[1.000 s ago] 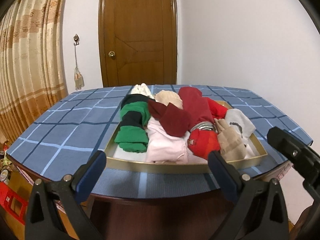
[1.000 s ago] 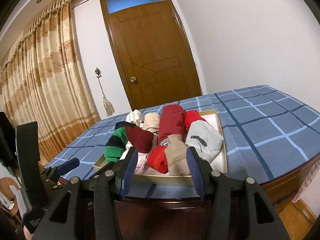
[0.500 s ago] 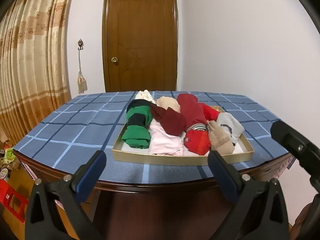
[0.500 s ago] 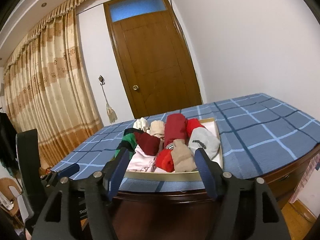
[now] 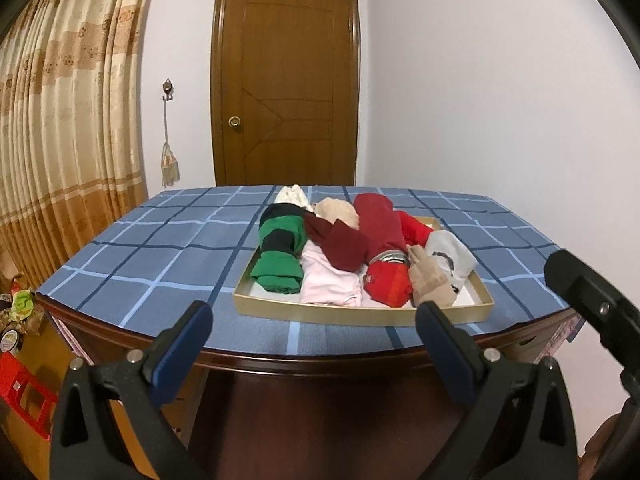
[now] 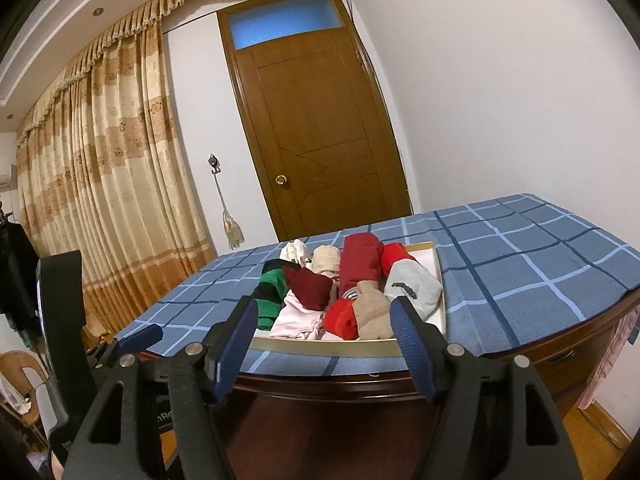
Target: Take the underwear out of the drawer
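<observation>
Left wrist view: your left gripper hangs off the near edge of the bench, jaws spread wide with nothing between them, blue pads at 7 and 5 o'clock of the frame. The bench carries a blue checked cloth; the drawer, a shallow tan tray, sits on it just past the near edge, right of centre. Rolled underwear fills it: a green-and-black roll on the left side, a pale pink piece next to it, a dark maroon piece lying over the pink, a long dark red roll running toward 12 o'clock, a bright red roll at its near end, a tan roll and a grey-white roll toward the right wall. Cream and white pieces sit at the far end. Your right gripper shows as a black arm at 3 o'clock. A brown door stands at 12, curtains at 9 to 10. Right wrist view: your right gripper also sits short of the bench edge, jaws parted and empty, the gap framing the drawer's near wall. The grey-white roll lies just above the right pad, the tan roll and bright red roll between the pads, the green-and-black roll above the left pad. Your left gripper pokes in at 8 o'clock.
</observation>
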`<state>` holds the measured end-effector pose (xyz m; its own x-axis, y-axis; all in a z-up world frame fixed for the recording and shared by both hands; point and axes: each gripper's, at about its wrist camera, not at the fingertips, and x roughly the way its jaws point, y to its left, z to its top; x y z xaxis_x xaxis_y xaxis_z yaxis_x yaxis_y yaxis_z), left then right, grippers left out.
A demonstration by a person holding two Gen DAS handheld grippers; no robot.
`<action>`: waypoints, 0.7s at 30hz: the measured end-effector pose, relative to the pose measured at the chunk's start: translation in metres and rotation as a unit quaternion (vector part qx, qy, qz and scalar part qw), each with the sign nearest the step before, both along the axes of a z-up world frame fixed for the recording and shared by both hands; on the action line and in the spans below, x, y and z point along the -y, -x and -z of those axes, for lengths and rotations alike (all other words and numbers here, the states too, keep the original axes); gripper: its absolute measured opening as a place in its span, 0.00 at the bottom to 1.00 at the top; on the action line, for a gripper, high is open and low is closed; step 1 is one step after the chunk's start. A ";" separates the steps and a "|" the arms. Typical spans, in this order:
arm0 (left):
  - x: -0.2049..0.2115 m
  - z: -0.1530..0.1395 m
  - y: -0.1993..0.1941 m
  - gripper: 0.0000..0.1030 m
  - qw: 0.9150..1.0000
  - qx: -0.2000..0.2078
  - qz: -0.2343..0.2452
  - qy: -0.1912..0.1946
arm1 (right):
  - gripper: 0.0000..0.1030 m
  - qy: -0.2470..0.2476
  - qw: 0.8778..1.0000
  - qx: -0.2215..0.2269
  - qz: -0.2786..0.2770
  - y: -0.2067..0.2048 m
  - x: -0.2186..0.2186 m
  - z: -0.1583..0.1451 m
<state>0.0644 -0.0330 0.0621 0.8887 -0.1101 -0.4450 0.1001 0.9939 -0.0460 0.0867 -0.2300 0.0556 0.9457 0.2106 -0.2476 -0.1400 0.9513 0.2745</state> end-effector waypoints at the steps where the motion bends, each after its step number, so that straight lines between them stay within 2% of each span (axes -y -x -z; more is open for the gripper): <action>1: 0.000 -0.001 0.002 1.00 1.000 0.004 -0.002 -0.002 | 0.69 -0.001 1.000 0.003 0.001 0.001 0.000 -0.001; 8: 0.000 -0.005 0.009 1.00 1.000 0.017 -0.016 -0.015 | 0.71 0.005 1.000 0.019 0.015 0.012 0.001 -0.005; 21: -0.001 -0.010 0.010 1.00 0.998 0.024 -0.042 -0.034 | 0.72 0.007 1.000 0.018 0.015 0.013 0.000 -0.006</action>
<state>0.0543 -0.0315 0.0723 0.9140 -0.0060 -0.4057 0.0175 0.9995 0.0246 0.0735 -0.2302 0.0614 0.9598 0.1783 -0.2165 -0.1204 0.9591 0.2563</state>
